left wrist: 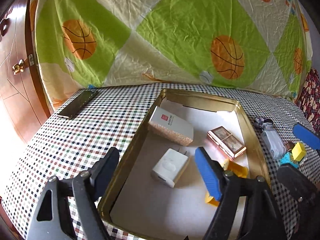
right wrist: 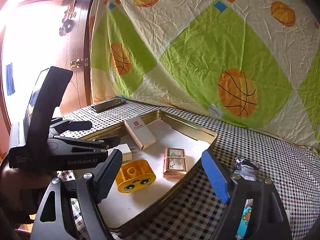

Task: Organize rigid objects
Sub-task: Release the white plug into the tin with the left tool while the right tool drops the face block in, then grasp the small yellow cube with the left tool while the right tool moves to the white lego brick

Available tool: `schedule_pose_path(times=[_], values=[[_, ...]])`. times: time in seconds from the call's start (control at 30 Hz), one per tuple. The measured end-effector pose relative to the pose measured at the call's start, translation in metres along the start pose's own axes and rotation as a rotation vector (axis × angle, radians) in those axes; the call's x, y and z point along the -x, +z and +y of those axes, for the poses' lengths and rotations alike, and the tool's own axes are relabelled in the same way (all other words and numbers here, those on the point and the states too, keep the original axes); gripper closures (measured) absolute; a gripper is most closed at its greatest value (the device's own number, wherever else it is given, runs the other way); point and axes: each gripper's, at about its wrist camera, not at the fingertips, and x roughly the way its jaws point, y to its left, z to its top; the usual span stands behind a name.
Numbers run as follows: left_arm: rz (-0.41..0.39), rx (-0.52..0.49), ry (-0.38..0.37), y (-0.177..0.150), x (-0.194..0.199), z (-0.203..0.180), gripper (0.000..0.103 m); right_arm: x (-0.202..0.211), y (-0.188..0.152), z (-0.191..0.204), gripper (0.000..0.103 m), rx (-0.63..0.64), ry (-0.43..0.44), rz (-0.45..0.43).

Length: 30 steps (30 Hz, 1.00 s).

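A gold metal tray point(left wrist: 252, 132) point(right wrist: 188, 126) lies on the checked tablecloth. In it are a white-and-gold box point(left wrist: 172, 126) point(right wrist: 140, 134), a white charger plug point(left wrist: 170, 167) point(right wrist: 126, 150), a copper card case point(left wrist: 226, 142) point(right wrist: 176, 163) and a yellow face block point(right wrist: 136, 175), partly hidden in the left wrist view point(left wrist: 237, 169). My left gripper point(left wrist: 158, 172) is open and empty above the tray's near left part. My right gripper point(right wrist: 162, 176) is open and empty above the tray's near right edge. It also shows in the left wrist view point(left wrist: 300, 150).
A dark phone point(left wrist: 79, 104) point(right wrist: 109, 104) lies at the table's far left corner. A clear glass bottle point(left wrist: 270, 136) point(right wrist: 247, 169), a small yellow cube point(left wrist: 298, 151) and a teal item point(left wrist: 288, 160) sit right of the tray. A basketball-print sheet point(left wrist: 180, 30) hangs behind; a wooden door point(left wrist: 14, 70) stands left.
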Motion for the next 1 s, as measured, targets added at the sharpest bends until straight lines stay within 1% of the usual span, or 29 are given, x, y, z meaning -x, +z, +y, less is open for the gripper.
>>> schedule_pose_path(times=[0.07,0.13,0.23,0.3,0.37,0.47,0.63,0.9,1.0], values=[[-0.023,0.017,-0.008,-0.002,0.007,0.001,0.018,0.012,-0.007,-0.005,0.015,-0.010,0.002,-0.017],[-0.056,0.030,0.000,-0.005,0.016,-0.001,0.010,0.025,-0.015,-0.011,0.014,-0.014,-0.017,-0.029],[-0.092,0.039,-0.011,-0.009,0.029,-0.011,0.007,0.044,-0.029,-0.027,0.013,-0.022,-0.067,-0.039],[-0.110,0.035,-0.037,-0.012,0.037,-0.023,0.007,0.054,-0.038,-0.042,0.012,-0.039,-0.103,-0.032],[-0.125,0.028,-0.069,-0.015,0.044,-0.039,0.003,0.064,-0.047,-0.060,0.012,-0.078,-0.143,-0.033],[-0.144,0.008,-0.117,-0.019,0.052,-0.065,0.003,0.078,-0.060,-0.088,0.012,-0.146,-0.192,-0.024],[-0.140,-0.029,-0.189,-0.026,0.055,-0.107,0.002,0.095,-0.077,-0.124,0.012,-0.228,-0.271,-0.015],[-0.106,-0.134,-0.250,-0.036,0.049,-0.171,0.002,0.105,-0.092,-0.157,0.012,-0.298,-0.340,0.014],[-0.112,-0.179,-0.264,-0.036,0.049,-0.194,0.002,0.106,-0.097,-0.167,0.012,-0.324,-0.362,0.025]])
